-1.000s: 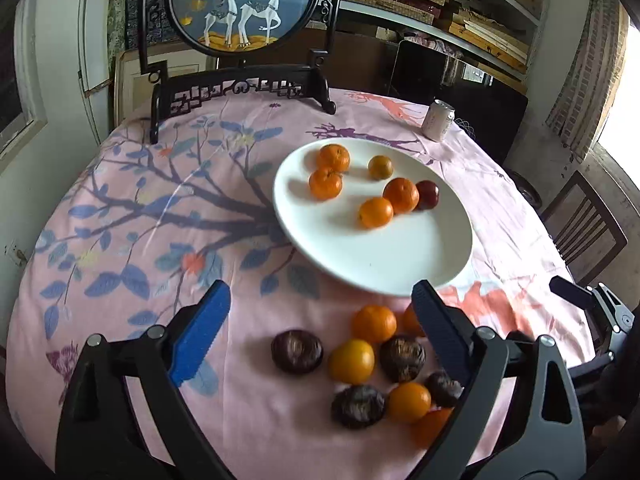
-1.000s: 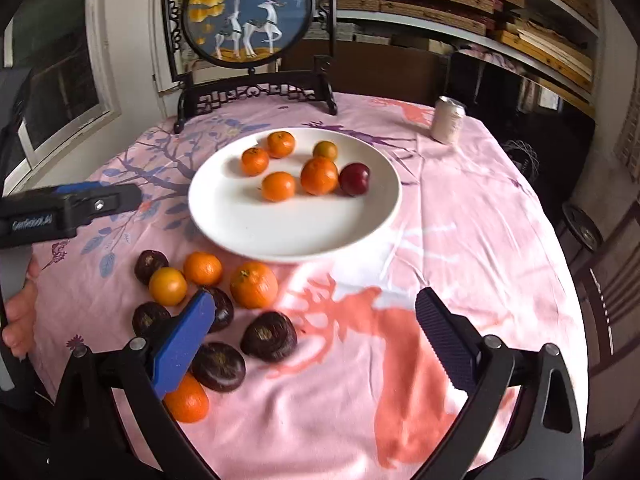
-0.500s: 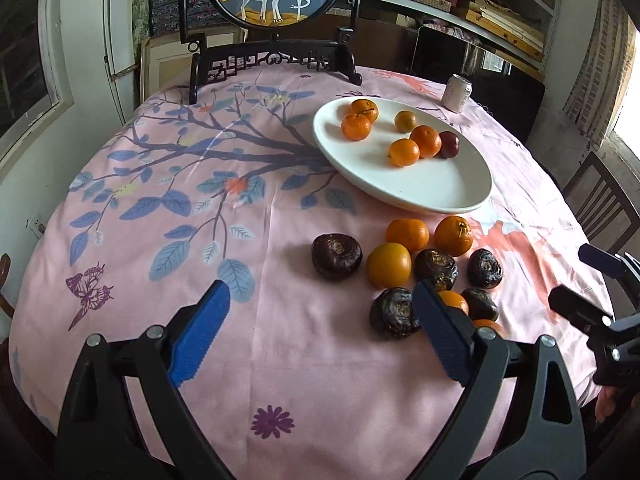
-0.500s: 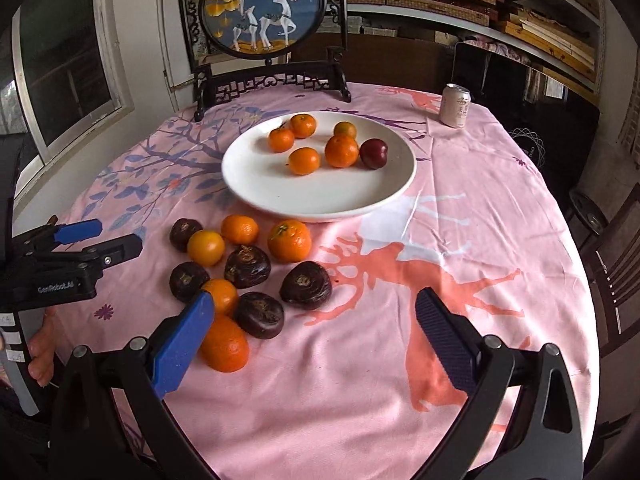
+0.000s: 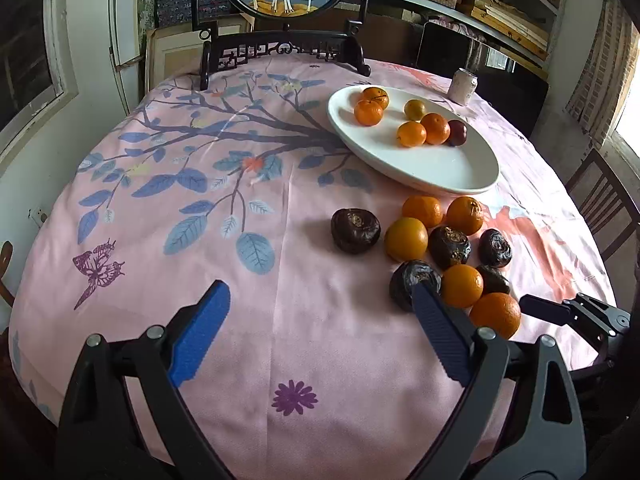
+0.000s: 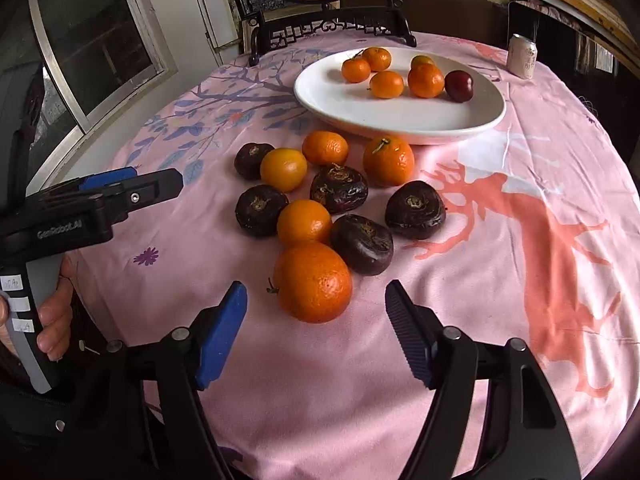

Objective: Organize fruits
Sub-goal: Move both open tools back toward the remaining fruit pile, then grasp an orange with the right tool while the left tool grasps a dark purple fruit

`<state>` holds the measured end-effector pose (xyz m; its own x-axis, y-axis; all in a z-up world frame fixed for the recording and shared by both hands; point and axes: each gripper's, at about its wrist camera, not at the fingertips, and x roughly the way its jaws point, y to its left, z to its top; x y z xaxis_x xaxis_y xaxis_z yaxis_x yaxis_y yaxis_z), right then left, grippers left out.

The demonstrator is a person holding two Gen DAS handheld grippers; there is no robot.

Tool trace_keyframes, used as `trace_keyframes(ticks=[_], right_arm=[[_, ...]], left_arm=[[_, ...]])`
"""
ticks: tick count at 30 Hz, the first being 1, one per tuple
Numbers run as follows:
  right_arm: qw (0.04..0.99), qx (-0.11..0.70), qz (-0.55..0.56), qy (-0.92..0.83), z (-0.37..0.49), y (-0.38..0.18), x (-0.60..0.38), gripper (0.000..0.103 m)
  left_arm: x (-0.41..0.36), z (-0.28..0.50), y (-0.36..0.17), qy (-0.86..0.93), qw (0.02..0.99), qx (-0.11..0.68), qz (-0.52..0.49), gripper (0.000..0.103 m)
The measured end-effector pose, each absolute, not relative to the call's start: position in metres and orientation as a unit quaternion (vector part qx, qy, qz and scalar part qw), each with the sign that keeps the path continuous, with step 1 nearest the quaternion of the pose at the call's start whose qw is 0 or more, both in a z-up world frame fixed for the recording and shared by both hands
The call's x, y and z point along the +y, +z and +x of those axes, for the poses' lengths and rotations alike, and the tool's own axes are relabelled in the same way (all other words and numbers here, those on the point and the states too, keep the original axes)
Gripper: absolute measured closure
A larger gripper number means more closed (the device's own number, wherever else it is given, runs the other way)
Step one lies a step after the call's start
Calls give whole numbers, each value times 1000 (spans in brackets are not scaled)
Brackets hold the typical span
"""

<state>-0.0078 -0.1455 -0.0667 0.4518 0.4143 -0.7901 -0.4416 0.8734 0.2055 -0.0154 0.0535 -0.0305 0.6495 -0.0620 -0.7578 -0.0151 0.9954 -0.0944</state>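
Currently both grippers are released, nothing held. Right gripper [image 6: 316, 312] hovers low over the near table edge, jaws spread wide, lined up on the big orange [image 6: 313, 281] just ahead of the fingertips; not touching it. Orange is close to round, slightly wider than tall, stem nub pointing left toward the left gripper [image 6: 132, 184], which shows at the left edge of the right wrist view with a hand [image 6: 52, 312] on its grip.

Left gripper [image 5: 320, 312] also hangs with jaws apart over bare pink tablecloth [image 5: 328, 360], aimed across the table; its right finger [image 5: 438, 332] overlaps a dark wrinkled fruit [image 5: 412, 282] in view, contact can't be told.

Loose pile sits on the cloth between the grippers and the white plate [image 6: 344, 108]: five oranges and five dark wrinkled fruits, packed close, several touching. Dark ones are squat, stem scars mostly facing up. The orange nearest the plate [image 6: 388, 161] has its stem up, tilted left.

Plate is oval, long axis running left-right in the right wrist view. On it: five small oranges plus one dark red plum [image 6: 459, 85], clustered at the far half; near half bare.

Drink can [image 6: 522, 56] upright beyond the plate, at right. Deer screen on dark stand [image 5: 280, 48] at the far edge.
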Motion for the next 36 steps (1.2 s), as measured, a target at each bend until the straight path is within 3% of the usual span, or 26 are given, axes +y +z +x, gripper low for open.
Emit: trace_keyframes(ticks=[2,16,21,23,25,36], right_arm=[[846,466,-6,259,-2,-73,-142,59],[874,448,22,185,-7,-59,-206,60],[875,447,39,182,-5,-60,-219,60],[873,452,44,181,-4,-63,-222,60],[873,451,46,180,-5,-62,-224,60],[878,440,45,182,-3,-53,-221,60]], left_arm=[[51,-15,-33,-18,904,425,-44,9],[-3,3,-69,-51,878,476,18,10],[-19,15,-77,-52,877,477,39,25],[-24,18,-74,-60,880,470,37,51],[-28,22,-72,-70,881,467,35,61],[-18,12,-50,-75,893,444,10,62]])
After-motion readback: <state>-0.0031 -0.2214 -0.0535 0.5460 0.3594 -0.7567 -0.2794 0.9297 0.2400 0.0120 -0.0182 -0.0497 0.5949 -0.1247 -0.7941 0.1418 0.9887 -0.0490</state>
